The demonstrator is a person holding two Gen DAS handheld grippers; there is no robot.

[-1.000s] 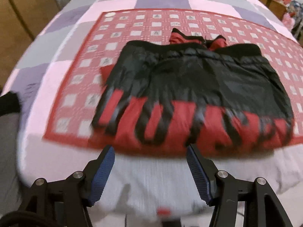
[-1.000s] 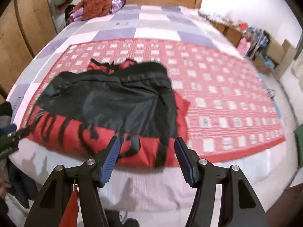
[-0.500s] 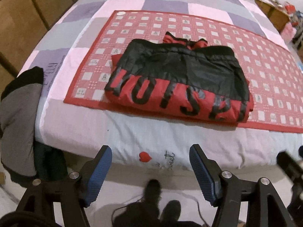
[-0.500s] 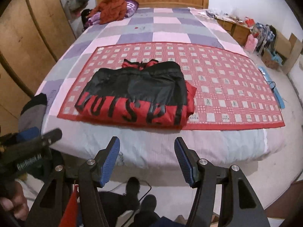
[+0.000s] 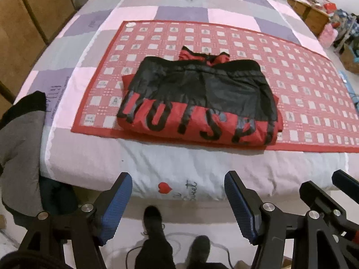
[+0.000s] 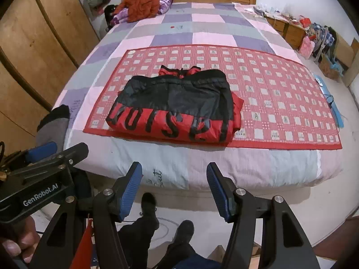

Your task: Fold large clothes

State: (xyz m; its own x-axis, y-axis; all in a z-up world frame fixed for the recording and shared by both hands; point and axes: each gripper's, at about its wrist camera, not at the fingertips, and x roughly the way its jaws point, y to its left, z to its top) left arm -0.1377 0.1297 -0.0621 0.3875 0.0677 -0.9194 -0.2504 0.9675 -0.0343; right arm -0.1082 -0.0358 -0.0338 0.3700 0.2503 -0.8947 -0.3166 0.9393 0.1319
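Note:
A folded red and black jacket [image 5: 199, 103] [image 6: 175, 107] with big black letters lies on a red checked mat [image 5: 303, 85] [image 6: 280, 94] on the bed. My left gripper [image 5: 178, 179] hangs open over the bed's near edge, well short of the jacket, with nothing between its blue pads [image 5: 116, 208]. My right gripper [image 6: 174, 168] is open too and empty, also back from the jacket over the bed's edge. Each gripper shows at the side of the other's view: the left gripper [image 6: 51, 157] and the right gripper [image 5: 325, 197].
A pink, purple and grey checked cover [image 5: 157, 163] spreads over the bed. A grey and black garment [image 5: 20, 145] hangs at its near left corner. The person's shoes [image 6: 148, 204] stand on the floor below. Wooden wardrobes [image 6: 33, 44] line the left; clutter [image 6: 314, 33] lines the right.
Both grippers have drawn back and up from the jacket, which now looks smaller and farther off. The bed's edge, the floor and the shoes have come into view.

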